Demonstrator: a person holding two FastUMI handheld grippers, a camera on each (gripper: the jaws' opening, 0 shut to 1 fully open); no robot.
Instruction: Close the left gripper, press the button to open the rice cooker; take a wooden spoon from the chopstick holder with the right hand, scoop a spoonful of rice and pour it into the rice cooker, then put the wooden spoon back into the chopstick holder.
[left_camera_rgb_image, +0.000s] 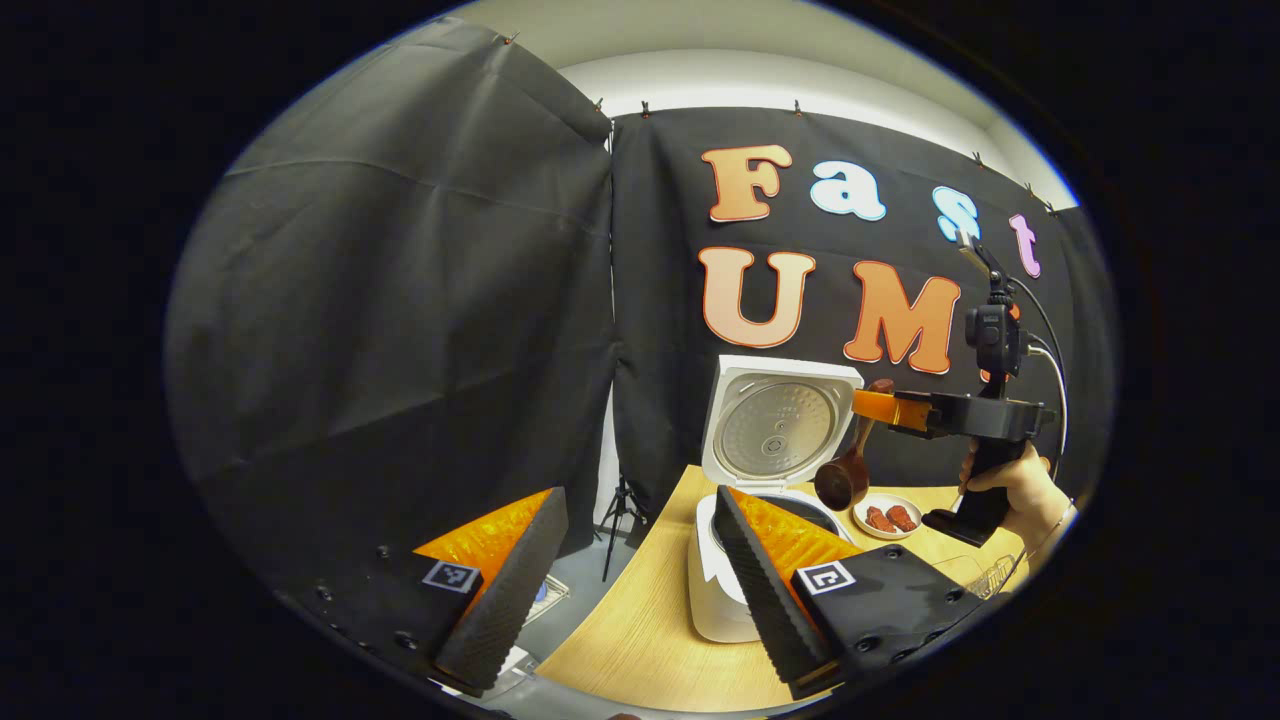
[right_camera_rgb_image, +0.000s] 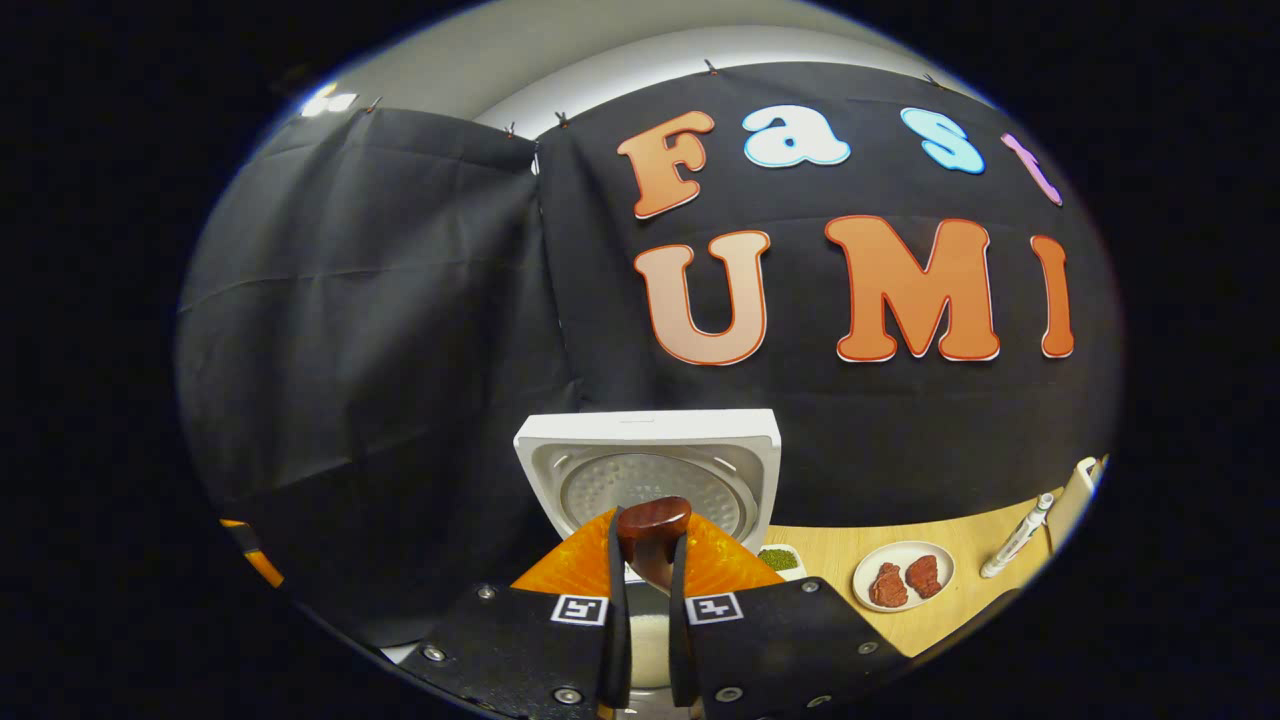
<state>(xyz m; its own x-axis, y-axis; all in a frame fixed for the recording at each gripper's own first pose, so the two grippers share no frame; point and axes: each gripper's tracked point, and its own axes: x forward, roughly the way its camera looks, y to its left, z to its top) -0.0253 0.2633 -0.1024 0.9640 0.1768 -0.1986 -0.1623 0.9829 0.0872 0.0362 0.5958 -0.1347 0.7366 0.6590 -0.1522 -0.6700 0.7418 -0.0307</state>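
The white rice cooker (left_camera_rgb_image: 715, 600) stands on the wooden table with its lid (left_camera_rgb_image: 780, 425) raised upright. My left gripper (left_camera_rgb_image: 630, 590) is open and holds nothing; its right finger lies in front of the pot. The right gripper (left_camera_rgb_image: 868, 405), held by a hand (left_camera_rgb_image: 1010, 485), is shut on the handle of the dark wooden spoon (left_camera_rgb_image: 842, 480). The spoon's bowl hangs down just above the pot's right rim. In the right gripper view, my right gripper (right_camera_rgb_image: 648, 548) clamps the spoon (right_camera_rgb_image: 652, 520) in front of the open lid (right_camera_rgb_image: 650, 465). What the spoon's bowl contains is hidden.
A white plate with two red meat pieces (right_camera_rgb_image: 905, 578) and a small dish of green bits (right_camera_rgb_image: 778, 558) sit right of the cooker. Farther right lies a white pen-like tool (right_camera_rgb_image: 1015, 540). A wire rack (left_camera_rgb_image: 990, 575) is at the table's right edge. A tripod (left_camera_rgb_image: 620, 510) stands on the floor.
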